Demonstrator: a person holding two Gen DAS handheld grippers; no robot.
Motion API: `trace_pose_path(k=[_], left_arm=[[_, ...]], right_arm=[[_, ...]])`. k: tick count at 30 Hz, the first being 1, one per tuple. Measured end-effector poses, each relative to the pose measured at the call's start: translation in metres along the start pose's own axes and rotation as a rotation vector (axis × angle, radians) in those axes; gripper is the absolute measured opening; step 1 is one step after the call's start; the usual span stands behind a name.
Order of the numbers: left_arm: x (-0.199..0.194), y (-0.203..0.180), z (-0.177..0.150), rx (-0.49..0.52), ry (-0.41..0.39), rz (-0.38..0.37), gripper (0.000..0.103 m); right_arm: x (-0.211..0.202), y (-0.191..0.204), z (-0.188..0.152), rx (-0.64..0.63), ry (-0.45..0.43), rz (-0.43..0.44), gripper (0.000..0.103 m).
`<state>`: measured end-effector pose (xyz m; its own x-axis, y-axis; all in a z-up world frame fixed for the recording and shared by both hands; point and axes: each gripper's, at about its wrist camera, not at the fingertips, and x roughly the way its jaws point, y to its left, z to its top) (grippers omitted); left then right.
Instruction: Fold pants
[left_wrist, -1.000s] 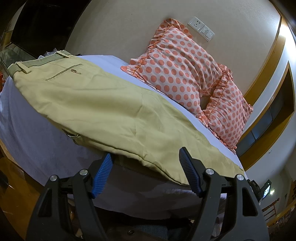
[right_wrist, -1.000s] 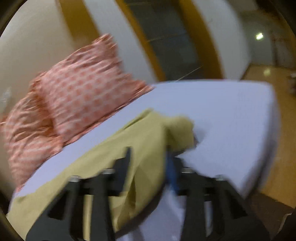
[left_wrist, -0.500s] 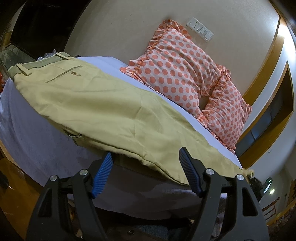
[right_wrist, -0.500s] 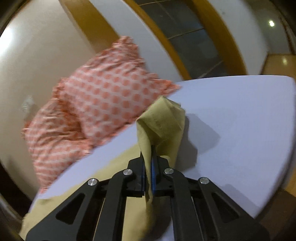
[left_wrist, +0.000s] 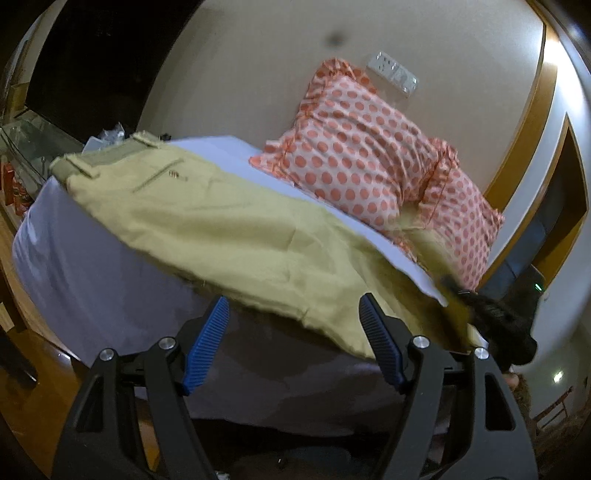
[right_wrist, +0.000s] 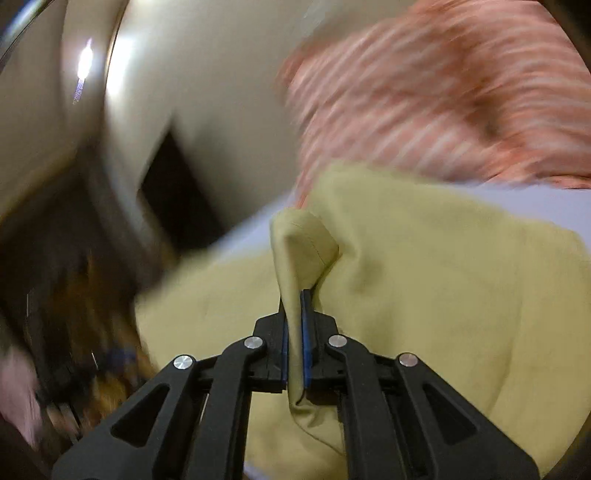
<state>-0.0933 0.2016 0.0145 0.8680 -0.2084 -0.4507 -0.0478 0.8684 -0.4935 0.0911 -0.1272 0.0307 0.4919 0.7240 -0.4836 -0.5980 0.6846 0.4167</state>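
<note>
Pants (left_wrist: 236, 229) on the bed (left_wrist: 92, 280), one leg end pinched and lifted.

Since half a second ago, we have swung our right gripper (right_wrist: 293, 332) with the hem toward the pillows (left_wrist: 369, 162); it now shows in the left view. Its jaws are closed tight on a peak of yellow-green cloth. Our left gripper (left_wrist: 295, 325) hovers at the near edge, jaws wide apart, holding nothing. We see the waistband lying flat far left, pocket up.
</note>
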Motion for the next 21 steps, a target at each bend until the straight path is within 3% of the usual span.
trace_pose_path(k=[2, 3, 4, 10, 15, 21], left_arm=[[0.004, 0.001, -0.004, 0.014, 0.034, -0.003, 0.074], [0.007, 0.001, -0.007, 0.025, 0.053, -0.005, 0.076], [0.010, 0.000, -0.010, 0.039, 0.072, -0.008, 0.077], [0.031, 0.005, -0.013, 0.039, 0.120, -0.036, 0.080], [0.040, 0.017, -0.002, -0.017, 0.113, -0.035, 0.081], [0.035, 0.028, 0.014, -0.103, 0.085, -0.046, 0.085]], right_arm=[[0.022, 0.021, -0.011, -0.078, 0.107, -0.030, 0.032], [0.024, 0.028, -0.016, -0.104, 0.121, -0.042, 0.056], [0.020, 0.031, -0.019, -0.114, 0.110, -0.041, 0.073], [-0.021, 0.016, -0.016, -0.064, -0.001, -0.048, 0.084], [-0.020, -0.004, -0.012, 0.021, 0.009, -0.054, 0.084], [-0.013, -0.001, -0.017, 0.026, 0.029, -0.033, 0.084]])
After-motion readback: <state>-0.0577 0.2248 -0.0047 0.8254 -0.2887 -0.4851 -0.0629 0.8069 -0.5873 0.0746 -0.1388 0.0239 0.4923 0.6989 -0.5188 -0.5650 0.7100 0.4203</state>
